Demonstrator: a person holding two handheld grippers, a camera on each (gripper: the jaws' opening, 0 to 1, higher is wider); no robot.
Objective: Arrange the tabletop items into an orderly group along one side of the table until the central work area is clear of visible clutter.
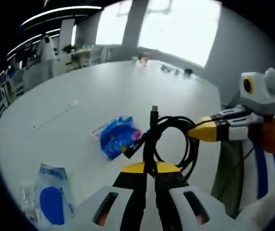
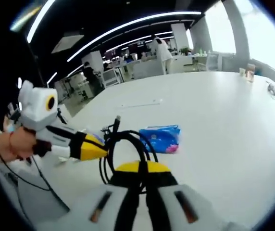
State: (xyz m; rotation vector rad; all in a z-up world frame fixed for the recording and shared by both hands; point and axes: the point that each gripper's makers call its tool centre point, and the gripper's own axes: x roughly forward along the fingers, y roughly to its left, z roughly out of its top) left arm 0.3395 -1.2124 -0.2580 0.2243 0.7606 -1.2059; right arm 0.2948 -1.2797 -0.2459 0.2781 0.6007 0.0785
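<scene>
- Black cable (image 1: 173,139), coiled into a loop, is the landmark in the left gripper view; it hangs above the white worktop (image 1: 128,91).
- Left gripper (image 1: 149,175) rises from the bottom edge with its yellow-tipped jaws pressed together on the lower part of the coil, a plug end sticking up just above them.
- Right gripper (image 1: 200,131) comes in from the right side of the coil; its yellow tip touches the loop's right edge, and a hand (image 1: 274,137) holds it further right. Whether that tip pinches the cable cannot be told from this view.
- Blue packet (image 1: 118,137) with a pink corner lies on the worktop just left of the coil.
- Clear pouch with a blue patch (image 1: 55,197) lies on the worktop well to the lower left of the coil, near the table edge.
- Small items (image 1: 173,70) sit far beyond the coil, at the far rim; too small to identify.

- Black cable (image 2: 123,149) again, in the right gripper view: the coil stands just above the right gripper (image 2: 142,178), whose jaws are closed on its lower part.
- Left gripper (image 2: 92,148) reaches in from the left of the coil, its yellow tip against the loop, held by a hand (image 2: 15,144).
- Blue packet (image 2: 160,138) lies on the worktop (image 2: 224,120) just right of and behind the coil.
- People stand at desks far behind the coil.
</scene>
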